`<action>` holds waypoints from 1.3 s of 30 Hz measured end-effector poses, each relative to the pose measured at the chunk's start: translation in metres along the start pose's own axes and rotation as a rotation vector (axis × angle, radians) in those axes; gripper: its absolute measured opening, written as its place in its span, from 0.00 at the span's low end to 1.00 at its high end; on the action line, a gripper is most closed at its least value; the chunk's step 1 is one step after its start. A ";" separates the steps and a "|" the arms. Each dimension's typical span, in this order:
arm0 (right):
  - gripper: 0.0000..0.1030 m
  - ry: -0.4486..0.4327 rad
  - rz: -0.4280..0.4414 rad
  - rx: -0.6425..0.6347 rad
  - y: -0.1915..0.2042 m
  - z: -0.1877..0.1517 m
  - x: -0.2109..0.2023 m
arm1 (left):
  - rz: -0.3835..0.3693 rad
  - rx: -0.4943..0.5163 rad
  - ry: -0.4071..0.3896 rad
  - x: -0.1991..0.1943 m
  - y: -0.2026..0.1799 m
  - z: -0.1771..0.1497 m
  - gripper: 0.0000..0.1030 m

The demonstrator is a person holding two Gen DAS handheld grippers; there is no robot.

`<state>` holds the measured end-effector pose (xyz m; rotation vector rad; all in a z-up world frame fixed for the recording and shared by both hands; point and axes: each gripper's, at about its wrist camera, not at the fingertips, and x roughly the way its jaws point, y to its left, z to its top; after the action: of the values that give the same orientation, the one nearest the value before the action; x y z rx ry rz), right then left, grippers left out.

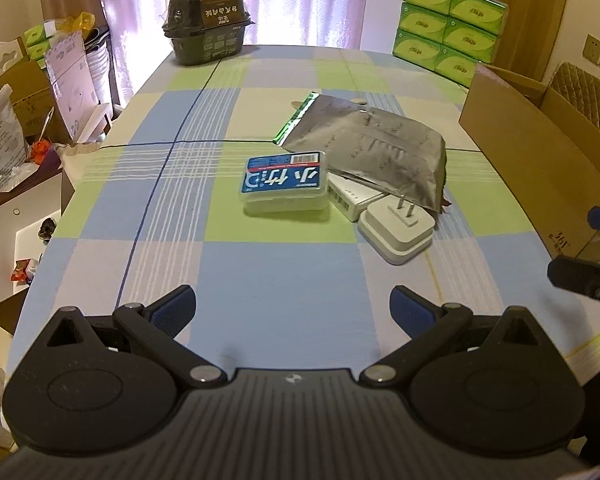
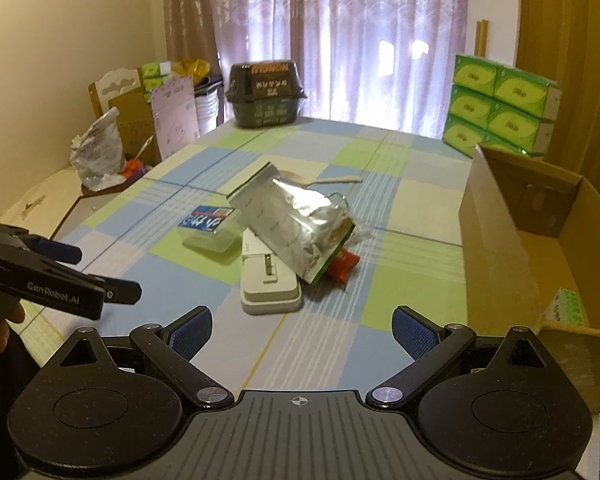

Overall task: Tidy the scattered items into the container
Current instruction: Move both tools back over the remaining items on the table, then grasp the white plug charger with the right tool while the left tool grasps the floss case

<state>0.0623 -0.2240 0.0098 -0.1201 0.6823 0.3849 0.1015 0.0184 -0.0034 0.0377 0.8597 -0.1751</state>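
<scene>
A pile lies mid-table: a silver foil pouch [image 1: 372, 144] [image 2: 296, 224] rests over a white box [image 1: 354, 196], beside a clear case with a blue label [image 1: 284, 186] [image 2: 210, 228] and a white plug adapter [image 1: 398, 226] [image 2: 270, 284]. A red packet [image 2: 342, 266] pokes out under the pouch. An open cardboard box [image 1: 540, 160] [image 2: 512, 240] stands on the right, with a green packet [image 2: 566, 306] inside. My left gripper [image 1: 292, 308] hovers open near the table's front, empty. My right gripper [image 2: 302, 330] is open and empty too, short of the adapter.
A dark lidded tub [image 1: 208, 24] [image 2: 264, 94] stands at the table's far edge. Stacked green tissue packs [image 1: 448, 24] [image 2: 500, 108] sit far right behind the box. Clutter and a chair [image 2: 116, 92] crowd the left side. The checked tablecloth [image 1: 260, 260] covers the table.
</scene>
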 end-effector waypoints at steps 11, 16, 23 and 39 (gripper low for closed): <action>0.98 0.061 0.030 -0.006 0.010 -0.003 0.032 | -0.006 -0.009 0.025 0.017 0.016 -0.003 0.98; 0.98 0.090 0.046 -0.013 0.014 -0.005 0.049 | -0.023 0.007 0.033 0.023 0.022 0.001 0.98; 0.98 0.106 0.068 -0.021 0.019 -0.002 0.079 | -0.040 0.098 0.033 0.036 0.030 0.017 0.98; 0.97 0.156 0.086 -0.044 0.010 0.004 0.145 | -0.056 0.245 0.049 0.086 0.034 0.035 0.98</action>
<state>0.1635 -0.1691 -0.0793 -0.1645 0.8350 0.4768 0.1887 0.0367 -0.0469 0.2480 0.8847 -0.3323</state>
